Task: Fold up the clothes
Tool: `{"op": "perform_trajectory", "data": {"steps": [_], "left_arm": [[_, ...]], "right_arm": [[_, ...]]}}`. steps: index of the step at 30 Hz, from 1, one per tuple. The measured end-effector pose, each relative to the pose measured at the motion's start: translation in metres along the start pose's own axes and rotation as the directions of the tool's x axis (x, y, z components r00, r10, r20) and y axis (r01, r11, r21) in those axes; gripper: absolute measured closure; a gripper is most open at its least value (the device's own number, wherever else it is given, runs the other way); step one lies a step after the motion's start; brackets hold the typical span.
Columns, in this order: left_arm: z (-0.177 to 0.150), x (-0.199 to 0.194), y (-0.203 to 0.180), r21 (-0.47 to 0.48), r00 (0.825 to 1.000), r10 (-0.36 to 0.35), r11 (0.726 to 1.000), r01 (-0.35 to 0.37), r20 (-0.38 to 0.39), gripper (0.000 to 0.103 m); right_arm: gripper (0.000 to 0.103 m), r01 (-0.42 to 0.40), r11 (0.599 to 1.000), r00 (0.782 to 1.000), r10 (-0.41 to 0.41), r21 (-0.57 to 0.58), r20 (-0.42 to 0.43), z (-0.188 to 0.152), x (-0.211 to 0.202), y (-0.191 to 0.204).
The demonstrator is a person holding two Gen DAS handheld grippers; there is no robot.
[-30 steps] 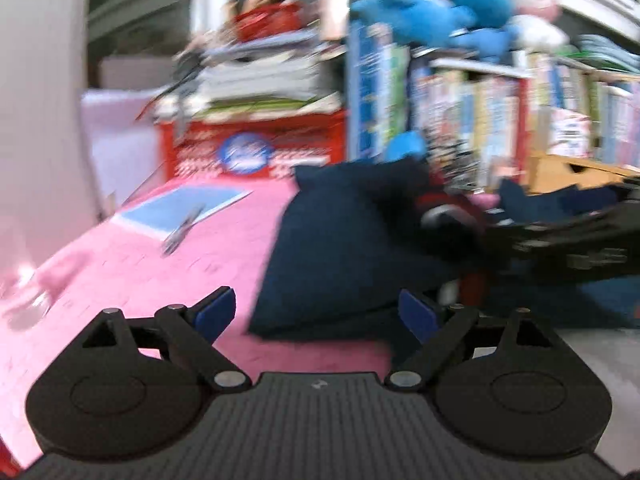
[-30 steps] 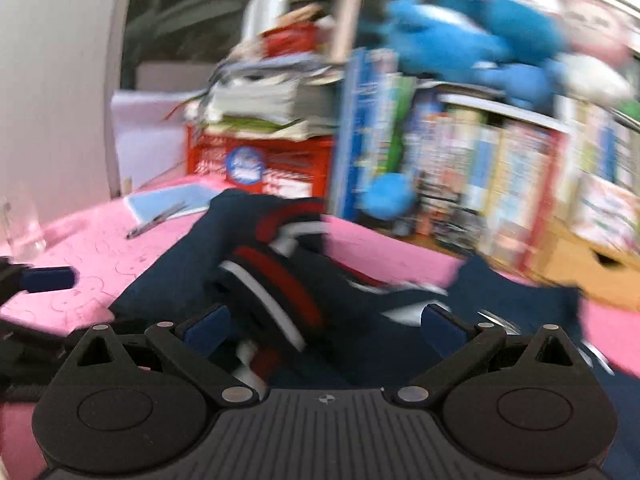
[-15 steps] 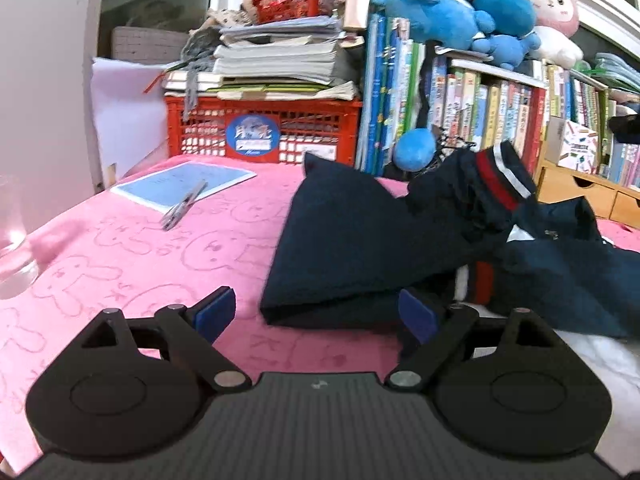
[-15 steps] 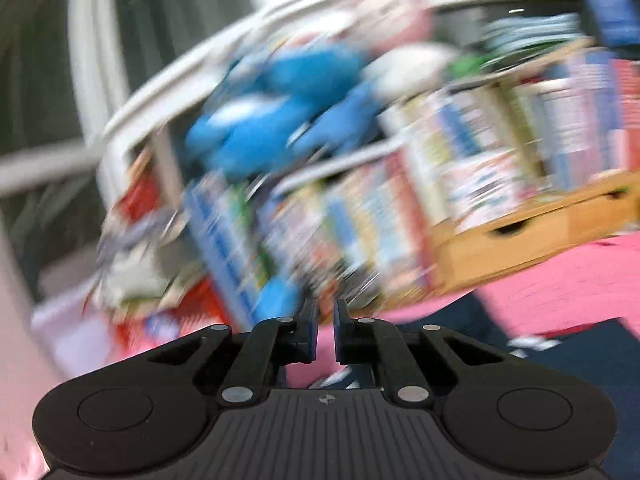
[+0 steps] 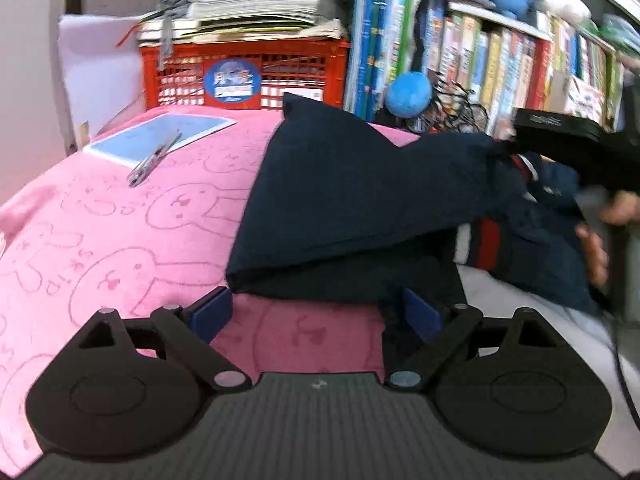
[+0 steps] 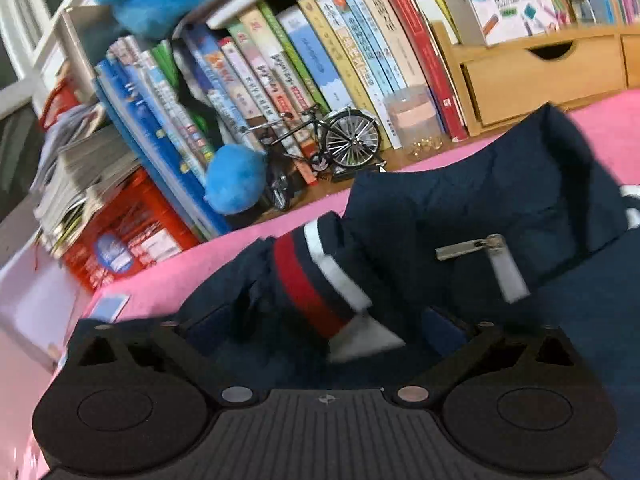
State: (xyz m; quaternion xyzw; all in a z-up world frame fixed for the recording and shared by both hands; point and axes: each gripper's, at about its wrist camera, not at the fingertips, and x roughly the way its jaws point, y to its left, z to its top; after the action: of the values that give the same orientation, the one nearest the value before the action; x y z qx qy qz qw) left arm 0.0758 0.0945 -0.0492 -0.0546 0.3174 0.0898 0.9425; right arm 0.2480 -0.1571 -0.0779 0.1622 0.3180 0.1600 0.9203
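- On the pink rabbit-print blanket point(image 5: 120, 248), a navy jacket point(image 5: 352, 200) is lying in a loose heap, filling the 12 to 3 o'clock part of the left wrist view.
- At 6 o'clock in that view, the left gripper point(image 5: 316, 314) is hovering low with its blue-padded tongs spread wide. The near hem of the jacket is lying between and just beyond the tips, and nothing is being pinched.
- Compared with half a second ago, this gripper is sitting closer to the hem, and the upper flap of the jacket is being lifted toward 2 o'clock.
- At 2 to 3 o'clock, the right gripper point(image 5: 560, 136) is showing as a dark blurred body over the jacket's raised edge, with the person's fingers point(image 5: 596, 248) visible beneath it.
- In the right wrist view, the right gripper point(image 6: 316, 332) is now pointing down at the jacket, whereas half a second ago it was swinging past the bookshelf with its tongs pressed together.
- Its tongs are now standing spread, with the red, white and navy striped cuff point(image 6: 320, 280) lying between them; whether they are touching the cloth cannot be told.
- A metal zipper pull point(image 6: 480, 256) is showing at 2 o'clock from the cuff.
- Judging from this, one pull is ending and a fresh grasp is being set up, so the fold is at an early stage, with the jacket not yet flattened.
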Motion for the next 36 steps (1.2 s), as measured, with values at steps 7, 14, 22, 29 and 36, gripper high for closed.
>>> {"op": "perform_trajectory", "data": {"steps": [7, 14, 22, 29, 36], "left_arm": [[-0.001, 0.0, -0.002, 0.004, 1.0, 0.005, 1.0, -0.005, -0.005, 0.01], [0.005, -0.019, -0.014, 0.017, 0.993, 0.045, 0.999, -0.047, 0.108, 0.01], [0.013, -0.027, -0.047, 0.106, 0.981, 0.086, 0.989, -0.106, 0.174, 0.01], [0.003, -0.027, -0.061, 0.19, 0.979, 0.122, 0.97, -0.152, 0.162, 0.004], [-0.004, -0.025, -0.055, 0.225, 0.975, 0.183, 0.952, -0.208, 0.127, 0.003]], "right_arm": [[0.07, -0.006, 0.999, 0.997, 0.004, 0.036, 0.079, 0.014, -0.013, -0.004], [0.07, 0.037, 0.999, 0.964, -0.031, -0.019, 0.264, 0.033, -0.115, -0.04], [0.069, 0.24, 0.97, 0.94, -0.239, 0.028, 0.243, 0.026, -0.189, -0.102], [0.066, 0.265, 0.942, 0.953, -0.289, 0.206, 0.095, -0.007, -0.183, -0.171], [0.061, 0.239, 0.95, 0.962, -0.26, 0.201, 0.088, -0.021, -0.171, -0.186]]}}
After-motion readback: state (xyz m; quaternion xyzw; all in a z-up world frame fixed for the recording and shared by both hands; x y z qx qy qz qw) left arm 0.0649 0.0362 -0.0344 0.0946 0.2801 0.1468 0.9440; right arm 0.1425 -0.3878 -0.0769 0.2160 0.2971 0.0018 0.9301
